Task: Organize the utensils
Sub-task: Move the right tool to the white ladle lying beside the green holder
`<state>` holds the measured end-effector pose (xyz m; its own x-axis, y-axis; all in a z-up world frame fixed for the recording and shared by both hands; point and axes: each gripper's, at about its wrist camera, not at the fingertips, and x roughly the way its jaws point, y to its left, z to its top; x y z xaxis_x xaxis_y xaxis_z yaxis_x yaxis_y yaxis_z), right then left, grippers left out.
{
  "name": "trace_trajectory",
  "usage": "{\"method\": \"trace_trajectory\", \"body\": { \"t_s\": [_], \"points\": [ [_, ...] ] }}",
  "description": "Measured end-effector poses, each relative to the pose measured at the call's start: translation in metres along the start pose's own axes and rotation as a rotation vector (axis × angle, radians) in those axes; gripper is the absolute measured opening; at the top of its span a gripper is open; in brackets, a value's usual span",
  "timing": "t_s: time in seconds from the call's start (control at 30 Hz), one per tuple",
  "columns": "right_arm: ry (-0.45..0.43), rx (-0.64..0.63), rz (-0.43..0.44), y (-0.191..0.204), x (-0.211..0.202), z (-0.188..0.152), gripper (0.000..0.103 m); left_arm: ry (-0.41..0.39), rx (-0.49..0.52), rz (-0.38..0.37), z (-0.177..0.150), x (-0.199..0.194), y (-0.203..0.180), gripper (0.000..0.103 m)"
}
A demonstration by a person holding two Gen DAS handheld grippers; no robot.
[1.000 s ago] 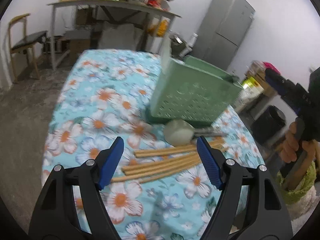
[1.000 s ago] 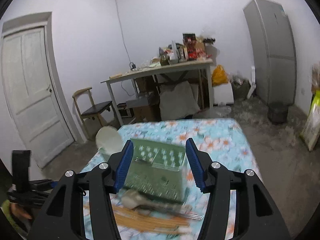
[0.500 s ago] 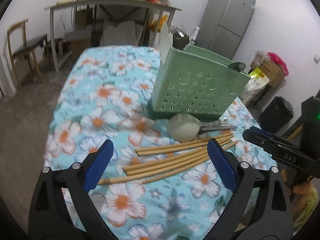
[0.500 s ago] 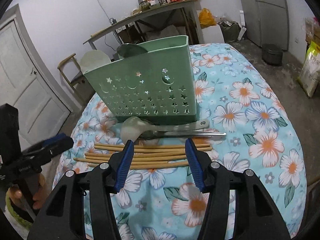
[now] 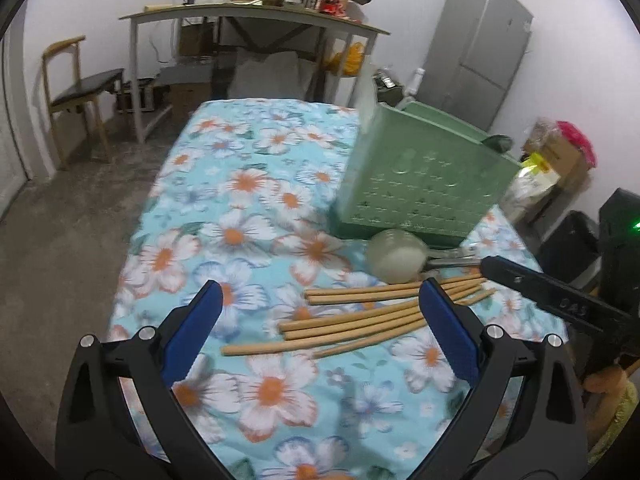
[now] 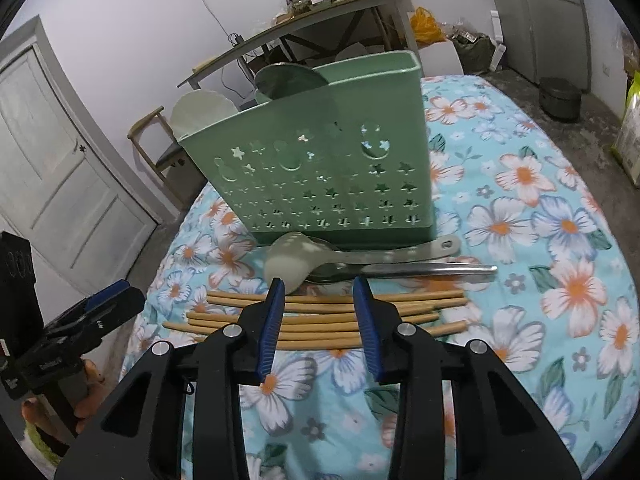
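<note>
Several bamboo chopsticks [image 5: 360, 320] [image 6: 420, 304] lie side by side on the flowered tablecloth [image 5: 248, 184]. Behind them lie a pale green spoon [image 5: 394, 258] [image 6: 288, 264] and a metal utensil [image 6: 432, 269], against a green perforated utensil holder [image 5: 420, 184] [image 6: 320, 184]. The holder contains a dark green spoon [image 6: 292, 78] and a white one [image 6: 200, 108]. My left gripper [image 5: 320, 292] hovers short of the chopsticks, its jaws opening wide with nothing gripped. My right gripper [image 6: 318, 286] [image 5: 552, 300] hangs low over the chopsticks' middle. Its jaws are closing and the pads touch nothing.
The table drops off at its left and far edges [image 5: 160, 184]. Beyond stand a cluttered desk [image 5: 256, 16], a wooden chair [image 5: 76, 92], a grey fridge [image 5: 476, 48], a white door [image 6: 52, 172] and a dark bin [image 6: 560, 96]. A hand [image 6: 84, 404] holds the left gripper.
My right gripper dropped toward the chopsticks and its jaws narrowed. The left jaws spread wider. In the left wrist view the right gripper came in over the chopsticks' right ends.
</note>
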<state>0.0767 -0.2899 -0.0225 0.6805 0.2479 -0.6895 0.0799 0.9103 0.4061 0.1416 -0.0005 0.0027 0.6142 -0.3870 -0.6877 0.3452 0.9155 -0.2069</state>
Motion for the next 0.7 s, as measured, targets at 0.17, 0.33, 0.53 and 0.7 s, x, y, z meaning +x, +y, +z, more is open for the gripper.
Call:
{"method": "trace_trajectory", "body": {
  "t_s": [0.17,0.33,0.53,0.7],
  "points": [
    [0.035,0.052,0.031,-0.002,0.014,0.001,0.035,-0.012,-0.002,-0.011,0.001,0.0,0.006,0.095],
    [0.071,0.122,0.067,-0.007,0.027,0.0,0.035,-0.043,-0.036,-0.079,0.0,-0.004,0.01,0.095],
    [0.114,0.158,0.081,-0.007,0.043,0.002,0.036,-0.045,-0.059,-0.145,0.0,-0.002,0.016,0.095],
    [0.154,0.181,0.09,-0.006,0.059,0.003,0.036,-0.097,-0.075,-0.182,-0.001,-0.006,0.021,0.095]
  ]
}}
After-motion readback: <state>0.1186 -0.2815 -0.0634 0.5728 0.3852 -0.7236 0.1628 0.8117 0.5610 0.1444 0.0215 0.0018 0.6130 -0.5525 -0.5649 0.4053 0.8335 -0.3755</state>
